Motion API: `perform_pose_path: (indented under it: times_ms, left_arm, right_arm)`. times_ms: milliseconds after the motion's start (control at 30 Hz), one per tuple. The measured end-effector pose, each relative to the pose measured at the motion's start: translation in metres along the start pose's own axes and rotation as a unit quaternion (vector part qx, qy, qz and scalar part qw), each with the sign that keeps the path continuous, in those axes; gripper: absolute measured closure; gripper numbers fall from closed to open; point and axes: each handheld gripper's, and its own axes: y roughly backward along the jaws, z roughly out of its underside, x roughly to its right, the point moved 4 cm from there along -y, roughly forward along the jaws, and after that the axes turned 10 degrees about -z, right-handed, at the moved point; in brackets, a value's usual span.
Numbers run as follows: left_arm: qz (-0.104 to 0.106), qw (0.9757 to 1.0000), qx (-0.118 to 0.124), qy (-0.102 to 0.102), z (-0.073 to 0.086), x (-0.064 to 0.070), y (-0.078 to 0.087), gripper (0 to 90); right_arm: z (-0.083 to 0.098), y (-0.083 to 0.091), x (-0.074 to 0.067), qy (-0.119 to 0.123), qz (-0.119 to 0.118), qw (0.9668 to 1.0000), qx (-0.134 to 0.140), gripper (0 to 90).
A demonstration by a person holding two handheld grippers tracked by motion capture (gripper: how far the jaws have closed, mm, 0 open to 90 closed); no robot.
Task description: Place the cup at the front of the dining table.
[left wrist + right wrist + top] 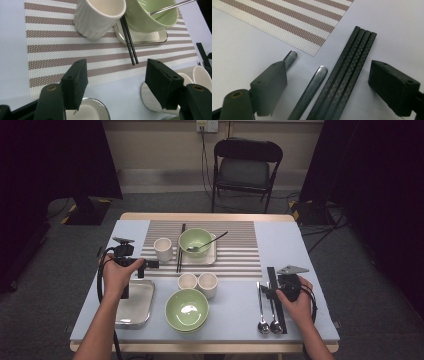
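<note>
Right gripper (pixel 328 85) is held spread, probably to take the black carbon-weave chopsticks (pixel 348 72) and steel spoon handles (pixel 312 87) at near right. Left gripper (pixel 116 77) is kept spread over the striped woven placemat (pixel 50 50).

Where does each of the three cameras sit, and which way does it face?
High view: above the near table edge, looking forward and down; both forearms, left gripper, right gripper.
Left gripper view: between open jaws, facing white cup and chopsticks.
Right gripper view: between open jaws, over spoon handles and black sticks.
Shared: striped placemat.
</note>
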Motion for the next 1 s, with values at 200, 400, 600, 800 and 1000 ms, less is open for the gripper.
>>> perform_pose_path:
  times_ms: [200,400,600,800,1000]
  left_arm:
    - [0.003,1.0000,0.002,-0.004,0.004,-0.002,0.000,34.4]
    - [0.005,1.0000,-0.001,-0.002,0.009,-0.005,0.001,34.4]
    - [0.004,1.0000,0.000,-0.002,0.013,-0.006,0.002,34.4]
    - [0.001,1.0000,0.000,-0.006,0.016,-0.008,0.003,33.4]
    - [-0.002,1.0000,0.001,-0.007,0.019,-0.010,0.004,32.1]
  right_arm:
    - [0.000,0.000,0.000,0.000,0.000,1.0000,0.000,14.1]
    - [0.000,0.000,0.000,0.000,0.000,1.0000,0.000,14.1]
    - [0.000,0.000,0.000,0.000,0.000,1.0000,0.000,14.2]
    - [0.000,0.000,0.000,0.001,0.000,1.0000,0.000,14.2]
    - [0.000,0.000,0.000,0.001,0.000,1.0000,0.000,14.1]
